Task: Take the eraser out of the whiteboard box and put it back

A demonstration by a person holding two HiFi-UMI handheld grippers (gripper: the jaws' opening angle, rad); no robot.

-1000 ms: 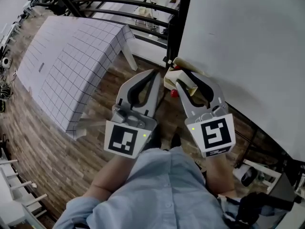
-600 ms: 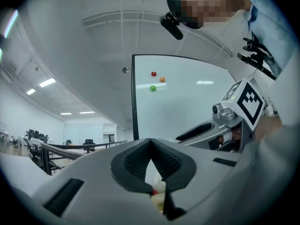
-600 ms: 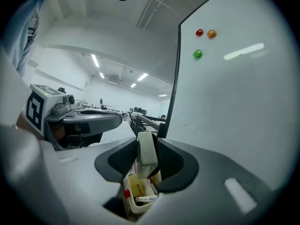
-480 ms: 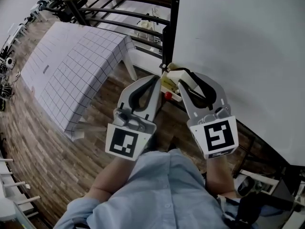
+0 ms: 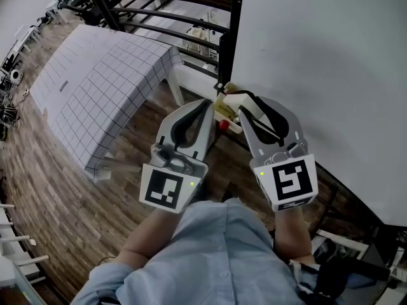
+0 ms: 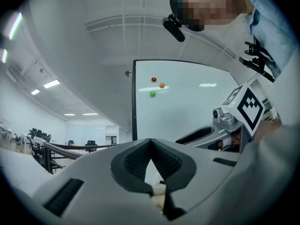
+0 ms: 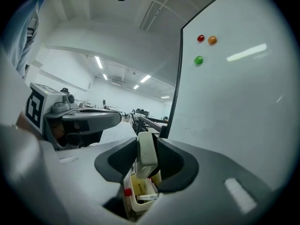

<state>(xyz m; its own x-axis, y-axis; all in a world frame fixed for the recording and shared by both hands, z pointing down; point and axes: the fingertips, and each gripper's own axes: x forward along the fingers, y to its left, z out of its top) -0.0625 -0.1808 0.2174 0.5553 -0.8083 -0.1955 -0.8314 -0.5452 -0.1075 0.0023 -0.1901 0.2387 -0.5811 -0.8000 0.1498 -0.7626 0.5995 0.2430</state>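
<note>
Right gripper (image 7: 148, 150) has its jaws clamped on the eraser (image 7: 146, 157), a pale block held upright, pads pressing both flat sides. The eraser sits just above the open top of the whiteboard box (image 7: 140, 194); can't tell if its lower end touches the rim. The box is cream, with a red-capped marker (image 7: 127, 191) and a white marker inside.

In the head view the box (image 5: 222, 112) hangs at the bottom corner of the whiteboard (image 5: 318, 62), right by the black frame post (image 5: 230, 37). The right gripper (image 5: 247, 104) reaches over it with the eraser (image 5: 237, 100) at its tips.

Left gripper (image 6: 150, 142) has its jaws closed together, tips meeting, nothing between them. In the head view the left gripper (image 5: 205, 108) is just beside the box, on the side away from the board, not touching the eraser.

Three magnets sit high on the board near the post edge: red (image 7: 200, 38), orange (image 7: 212, 40), green (image 7: 198, 60). A table (image 5: 95, 88) with a grid cloth stands well apart from the board on a wood floor (image 5: 51, 189). A light blue shirt (image 5: 222, 253) fills the bottom of the head view.
</note>
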